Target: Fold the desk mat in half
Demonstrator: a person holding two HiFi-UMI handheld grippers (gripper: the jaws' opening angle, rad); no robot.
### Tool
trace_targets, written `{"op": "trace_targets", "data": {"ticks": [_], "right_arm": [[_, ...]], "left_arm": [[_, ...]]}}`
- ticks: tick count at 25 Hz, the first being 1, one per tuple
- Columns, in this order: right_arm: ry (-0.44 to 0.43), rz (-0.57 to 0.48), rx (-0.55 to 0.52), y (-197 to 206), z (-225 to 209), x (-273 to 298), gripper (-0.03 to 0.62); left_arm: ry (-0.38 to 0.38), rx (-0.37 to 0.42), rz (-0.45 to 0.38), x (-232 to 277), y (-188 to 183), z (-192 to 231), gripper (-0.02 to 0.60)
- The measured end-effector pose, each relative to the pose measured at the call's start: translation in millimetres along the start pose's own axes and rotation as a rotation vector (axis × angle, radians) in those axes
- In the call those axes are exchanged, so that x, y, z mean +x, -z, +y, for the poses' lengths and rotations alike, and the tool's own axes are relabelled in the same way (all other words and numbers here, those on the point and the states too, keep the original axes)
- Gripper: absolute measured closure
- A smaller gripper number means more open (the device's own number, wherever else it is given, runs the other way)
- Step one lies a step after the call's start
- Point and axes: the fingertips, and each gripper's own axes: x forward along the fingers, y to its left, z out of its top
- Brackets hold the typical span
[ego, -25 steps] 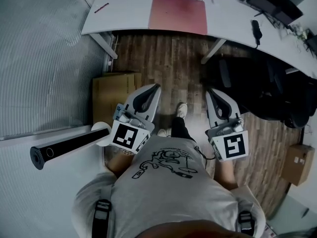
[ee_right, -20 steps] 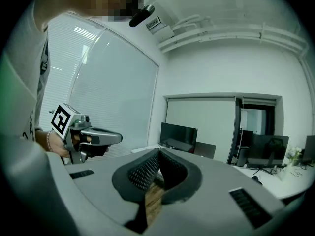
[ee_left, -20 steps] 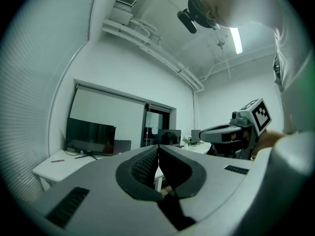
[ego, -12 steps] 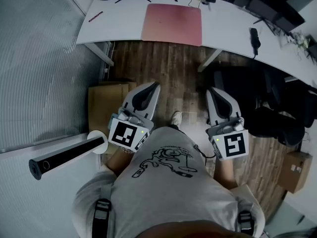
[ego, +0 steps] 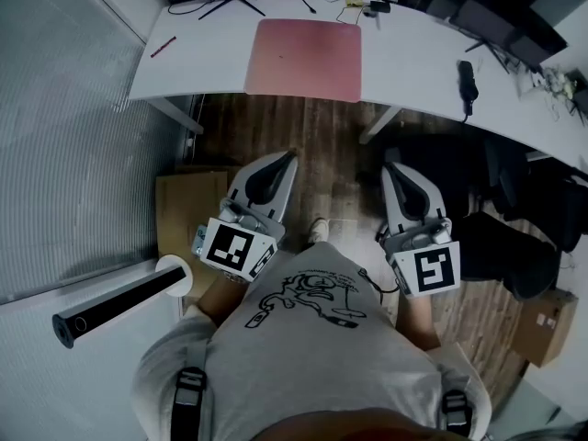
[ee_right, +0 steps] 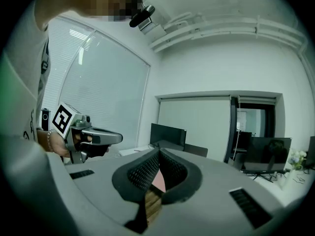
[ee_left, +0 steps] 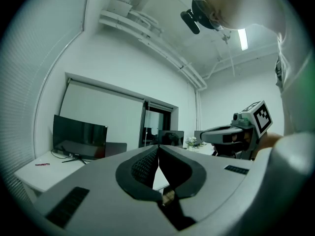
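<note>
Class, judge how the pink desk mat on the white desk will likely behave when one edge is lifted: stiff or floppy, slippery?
Probably floppy: the desk mat lies thin and flat. Likely light, being so thin. It may slide on the smooth white desk.

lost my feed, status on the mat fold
Shut, empty: left hand-held gripper, right hand-held gripper. Pink desk mat flat, unfolded, untouched on the desk ahead. Nothing lying on it.

R gripper [ee_right: 159, 152]: jaws together; desk mat [ee_right: 158, 182] thru gap; L gripper [ee_right: 118, 138] left
</note>
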Motion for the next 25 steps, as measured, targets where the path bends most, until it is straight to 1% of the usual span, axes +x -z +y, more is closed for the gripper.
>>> {"op": "trace_targets", "data": {"ticks": [8, 13, 20, 25], "right_arm": [[-0.013, 0.017, 0.003, 12.9, -49.0, 15.6, 0.588], [-0.024, 0.022, 0.021, 19.3, -64.9, 28.4, 0.588], [-0.026, 0.027, 0.021, 23.5, -79.8, 61.3, 0.588], [-0.021, 0.035, 0.012, 22.4, -92.3, 94.1, 0.588]], "left_arm": [[-0.019, -0.006, 0.008, 52.3, 7.6, 0.4, 0.56], [-0.033, -0.018, 0.032, 70.8, 15.1, 6.6, 0.56], [-0.039, -0.03, 0.042, 97.5, 19.8, 34.2, 0.56], [-0.03, -0.035, 0.043, 122.1, 18.4, 61.4, 0.56]]}}
